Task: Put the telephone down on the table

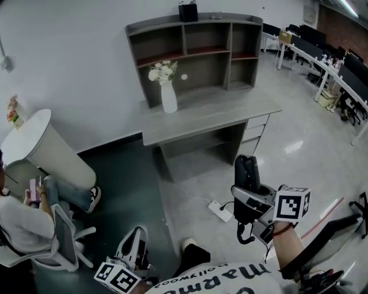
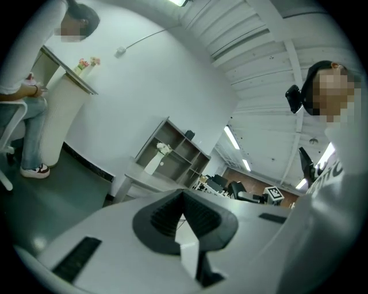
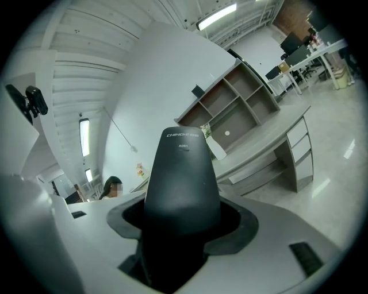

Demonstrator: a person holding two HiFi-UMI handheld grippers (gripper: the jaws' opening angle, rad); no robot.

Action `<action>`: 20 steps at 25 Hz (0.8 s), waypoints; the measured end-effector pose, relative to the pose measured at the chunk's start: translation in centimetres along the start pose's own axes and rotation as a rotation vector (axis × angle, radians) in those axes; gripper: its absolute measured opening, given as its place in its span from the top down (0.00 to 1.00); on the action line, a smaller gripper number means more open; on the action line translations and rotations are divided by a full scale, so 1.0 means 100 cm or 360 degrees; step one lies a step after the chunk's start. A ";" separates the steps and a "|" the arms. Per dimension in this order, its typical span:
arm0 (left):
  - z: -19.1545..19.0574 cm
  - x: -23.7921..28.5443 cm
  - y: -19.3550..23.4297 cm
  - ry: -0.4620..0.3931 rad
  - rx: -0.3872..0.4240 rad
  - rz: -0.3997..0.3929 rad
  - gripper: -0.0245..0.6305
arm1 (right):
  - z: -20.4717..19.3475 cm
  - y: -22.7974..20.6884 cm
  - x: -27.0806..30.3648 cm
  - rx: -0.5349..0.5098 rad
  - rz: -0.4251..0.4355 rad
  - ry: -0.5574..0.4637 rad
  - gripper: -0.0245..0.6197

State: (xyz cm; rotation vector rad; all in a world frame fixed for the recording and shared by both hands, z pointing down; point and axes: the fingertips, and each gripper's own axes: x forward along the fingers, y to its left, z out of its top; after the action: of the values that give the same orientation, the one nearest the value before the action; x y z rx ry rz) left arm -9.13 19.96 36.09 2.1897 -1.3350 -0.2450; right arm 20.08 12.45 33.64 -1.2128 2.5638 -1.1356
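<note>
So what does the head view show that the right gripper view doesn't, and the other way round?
Only the head view: both tools together, the left gripper and the right gripper, and a white power strip on the floor near the desk. Only the right gripper view: the black telephone close up, clamped between that gripper's jaws, its small print visible, and a ceiling light. Both: the telephone, the grey desk with shelves, the white vase of flowers on it.
</note>
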 end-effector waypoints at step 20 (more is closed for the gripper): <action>0.097 0.120 0.085 0.0021 0.0038 -0.0218 0.95 | 0.073 -0.002 0.122 -0.0040 -0.0105 -0.0126 0.52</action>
State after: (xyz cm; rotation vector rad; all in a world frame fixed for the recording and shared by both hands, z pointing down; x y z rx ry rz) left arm -13.91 3.11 34.23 2.3020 -1.1884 -0.2671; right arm 14.59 -0.50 31.22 -1.3290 2.5049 -1.0478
